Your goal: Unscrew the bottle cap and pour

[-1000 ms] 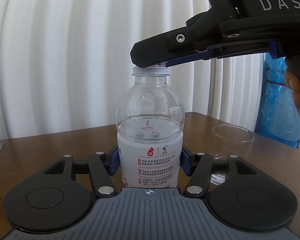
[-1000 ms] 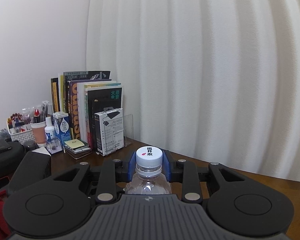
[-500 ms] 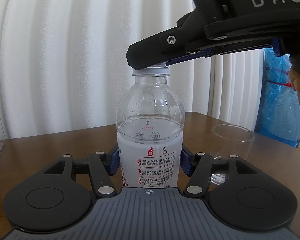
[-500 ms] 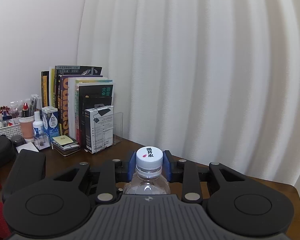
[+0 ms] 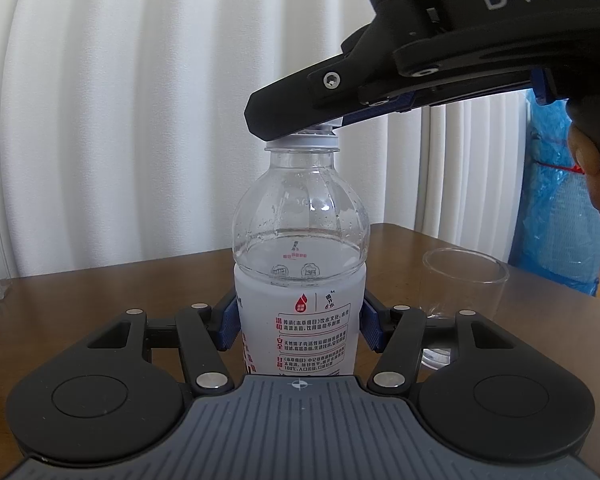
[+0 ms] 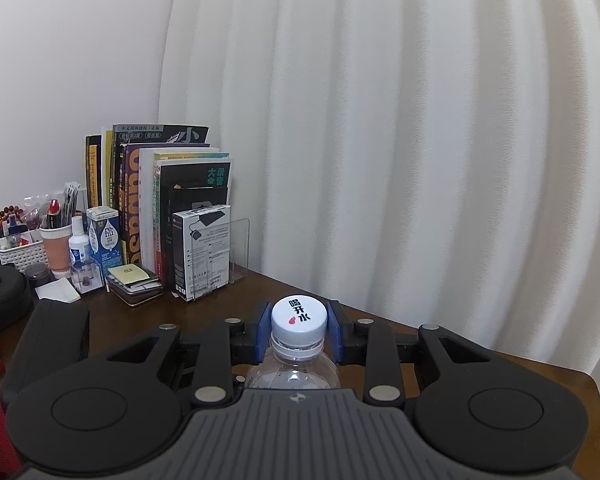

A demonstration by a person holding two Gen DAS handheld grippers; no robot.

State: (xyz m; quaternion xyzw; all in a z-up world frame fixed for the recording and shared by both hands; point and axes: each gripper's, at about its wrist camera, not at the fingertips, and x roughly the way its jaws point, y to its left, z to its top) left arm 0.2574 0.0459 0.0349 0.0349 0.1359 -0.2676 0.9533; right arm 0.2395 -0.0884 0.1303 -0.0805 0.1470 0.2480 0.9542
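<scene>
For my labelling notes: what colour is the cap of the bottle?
White, with black characters and a small red drop on top; the cap shows best in the right wrist view.

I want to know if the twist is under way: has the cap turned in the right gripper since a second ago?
Yes. The cap has turned: its printed characters, upright before, now lean clockwise against the right gripper pads clamping it.
</scene>
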